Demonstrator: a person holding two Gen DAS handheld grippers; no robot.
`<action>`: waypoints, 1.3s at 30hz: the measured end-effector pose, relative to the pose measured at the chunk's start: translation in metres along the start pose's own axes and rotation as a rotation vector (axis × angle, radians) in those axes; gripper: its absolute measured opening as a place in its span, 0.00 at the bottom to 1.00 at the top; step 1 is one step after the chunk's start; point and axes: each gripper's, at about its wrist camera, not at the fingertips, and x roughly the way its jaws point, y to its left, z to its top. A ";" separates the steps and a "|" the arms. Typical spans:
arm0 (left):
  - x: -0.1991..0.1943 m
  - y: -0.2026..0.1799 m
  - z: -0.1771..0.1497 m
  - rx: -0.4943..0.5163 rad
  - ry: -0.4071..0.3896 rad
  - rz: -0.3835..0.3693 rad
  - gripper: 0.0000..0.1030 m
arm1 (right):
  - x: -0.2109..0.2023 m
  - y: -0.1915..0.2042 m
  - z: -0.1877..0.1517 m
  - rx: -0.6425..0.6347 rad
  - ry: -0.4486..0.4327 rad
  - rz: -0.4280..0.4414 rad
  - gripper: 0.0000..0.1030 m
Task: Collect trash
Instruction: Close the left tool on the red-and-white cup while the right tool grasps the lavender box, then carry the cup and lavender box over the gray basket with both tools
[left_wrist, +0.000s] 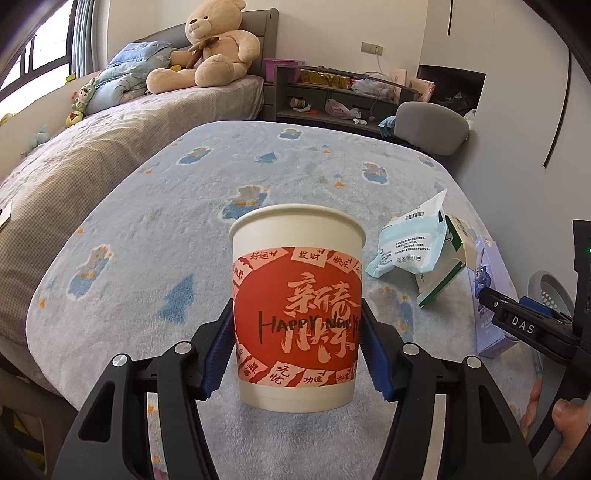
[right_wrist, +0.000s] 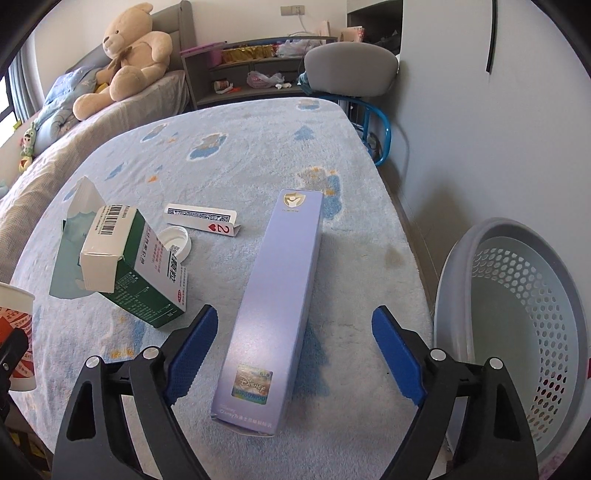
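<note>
A white paper cup (left_wrist: 297, 310) with a red printed band stands upright between the blue pads of my left gripper (left_wrist: 297, 306), which is shut on its sides. The cup's edge (right_wrist: 14, 332) also shows at the far left of the right wrist view. A long lilac carton (right_wrist: 280, 295) lies flat on the blue fleece-covered table (right_wrist: 240, 147). My right gripper (right_wrist: 295, 312) is open and straddles the carton's near half, with a gap on each side of it. A green-and-white medicine box (right_wrist: 140, 273) lies open against a pale blue wipes packet (right_wrist: 70, 236).
A playing-card box (right_wrist: 201, 219) and a white cap (right_wrist: 175, 242) lie behind the medicine box. A grey perforated basket (right_wrist: 447, 295) sits low at the table's right edge, by the wall. Beyond the table are a bed with a teddy bear (right_wrist: 129, 55), a grey chair (right_wrist: 351, 66) and shelves (right_wrist: 258, 59).
</note>
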 end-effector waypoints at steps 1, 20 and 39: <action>-0.001 0.000 0.000 0.000 -0.002 -0.001 0.58 | 0.002 0.000 0.000 0.000 0.006 -0.001 0.73; -0.019 -0.006 0.001 0.006 -0.024 -0.016 0.58 | -0.024 0.003 -0.011 -0.022 -0.015 0.062 0.32; -0.075 -0.055 -0.007 0.081 -0.080 -0.096 0.58 | -0.098 -0.034 -0.035 0.008 -0.097 0.097 0.32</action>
